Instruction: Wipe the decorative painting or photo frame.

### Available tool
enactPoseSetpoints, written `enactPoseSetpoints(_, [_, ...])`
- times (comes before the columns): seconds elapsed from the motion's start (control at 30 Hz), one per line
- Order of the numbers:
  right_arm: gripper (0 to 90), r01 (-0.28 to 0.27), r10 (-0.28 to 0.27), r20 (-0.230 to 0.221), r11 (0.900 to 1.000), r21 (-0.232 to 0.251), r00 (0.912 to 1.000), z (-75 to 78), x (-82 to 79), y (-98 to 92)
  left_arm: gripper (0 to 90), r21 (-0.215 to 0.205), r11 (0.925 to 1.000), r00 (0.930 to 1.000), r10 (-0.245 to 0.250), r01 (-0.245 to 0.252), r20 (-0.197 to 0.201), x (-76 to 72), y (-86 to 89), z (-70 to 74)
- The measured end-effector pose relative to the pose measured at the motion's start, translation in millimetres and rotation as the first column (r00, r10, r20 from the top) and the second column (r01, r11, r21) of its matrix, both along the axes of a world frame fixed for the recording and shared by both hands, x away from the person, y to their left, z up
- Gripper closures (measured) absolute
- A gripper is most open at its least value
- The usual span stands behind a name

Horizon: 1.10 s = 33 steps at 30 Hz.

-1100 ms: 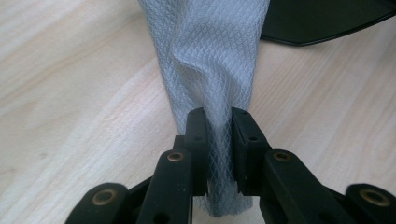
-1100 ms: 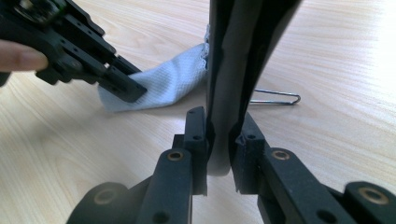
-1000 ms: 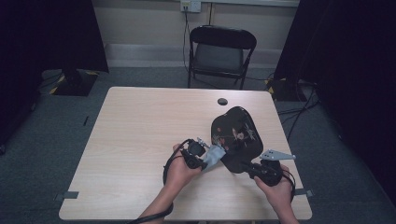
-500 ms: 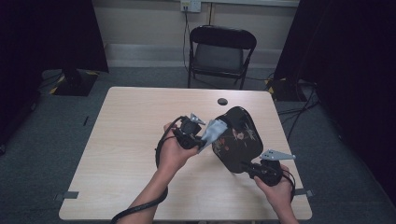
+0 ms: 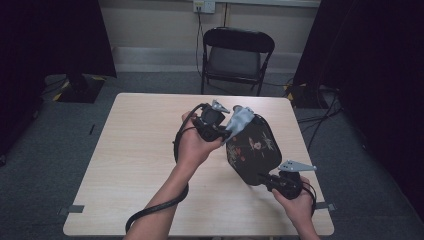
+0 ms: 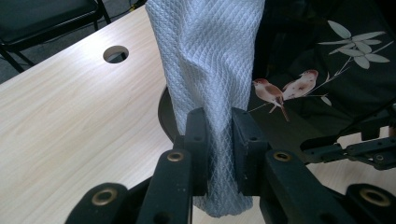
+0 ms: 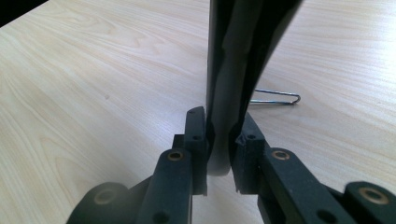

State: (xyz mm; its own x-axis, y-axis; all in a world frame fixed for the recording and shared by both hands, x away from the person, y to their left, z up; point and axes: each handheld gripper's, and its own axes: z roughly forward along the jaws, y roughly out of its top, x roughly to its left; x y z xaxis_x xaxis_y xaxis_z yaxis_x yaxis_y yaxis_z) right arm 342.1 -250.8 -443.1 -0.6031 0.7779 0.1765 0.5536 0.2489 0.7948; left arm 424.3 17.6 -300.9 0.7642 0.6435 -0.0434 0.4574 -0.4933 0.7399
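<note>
A black lacquer tray (image 5: 252, 150) painted with birds and leaves stands tilted up over the table. My right gripper (image 5: 265, 178) is shut on the tray's lower rim; in the right gripper view the pads (image 7: 198, 133) pinch the dark edge (image 7: 233, 70). My left gripper (image 5: 231, 125) is shut on a pale quilted cloth (image 5: 241, 117) at the tray's upper left edge. In the left gripper view the cloth (image 6: 210, 70) rises between the jaws of my left gripper (image 6: 219, 140), beside the bird design (image 6: 327, 70). Whether the cloth touches the tray I cannot tell.
The light wooden table (image 5: 140, 150) has a round cable hole (image 6: 115, 53) near its far edge. A black folding chair (image 5: 235, 55) stands behind the table. A thin bent wire (image 7: 275, 99) lies on the tabletop past the tray. Dark curtains hang on both sides.
My left hand has risen with the cloth from near the tray's lower left part to its upper edge. The tray now stands steeper. The right hand has stayed where it was.
</note>
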Motion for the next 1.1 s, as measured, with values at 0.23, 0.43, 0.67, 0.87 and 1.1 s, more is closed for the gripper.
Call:
enactPoseSetpoints(0.23, [78.9, -0.002, 0.002, 0.002, 1.000, -0.003, 1.0000, 0.1, 0.0, 0.0, 78.4, -0.002, 1.0000, 0.9997, 0.003, -0.003, -0.025, 3.2, -3.5, -19.4])
enactPoseSetpoints(0.43, [78.8, -0.003, 0.003, 0.001, 1.000, -0.002, 1.0000, 0.1, 0.3, -0.2, 78.4, 0.011, 0.9999, 0.9990, 0.008, -0.008, -0.044, 4.1, -2.9, -32.9])
enactPoseSetpoints(0.67, [78.9, -0.003, 0.003, 0.001, 1.000, -0.004, 1.0000, 0.2, 0.0, 0.1, 78.4, 0.015, 0.9998, 0.9981, 0.016, -0.015, -0.060, 1.8, -0.3, -49.7])
enactPoseSetpoints(0.87, [78.9, -0.003, 0.003, 0.001, 1.000, -0.006, 1.0000, 0.2, -0.1, 0.3, 78.4, 0.032, 0.9995, 0.9947, 0.010, -0.007, -0.102, -1.8, -1.0, -72.3])
enactPoseSetpoints(1.1, [78.8, -0.005, 0.005, 0.003, 1.000, -0.006, 1.0000, 0.1, -0.1, 0.1, 78.4, 0.042, 0.9991, 0.9902, 0.014, -0.009, -0.139, -6.1, -1.8, -98.0])
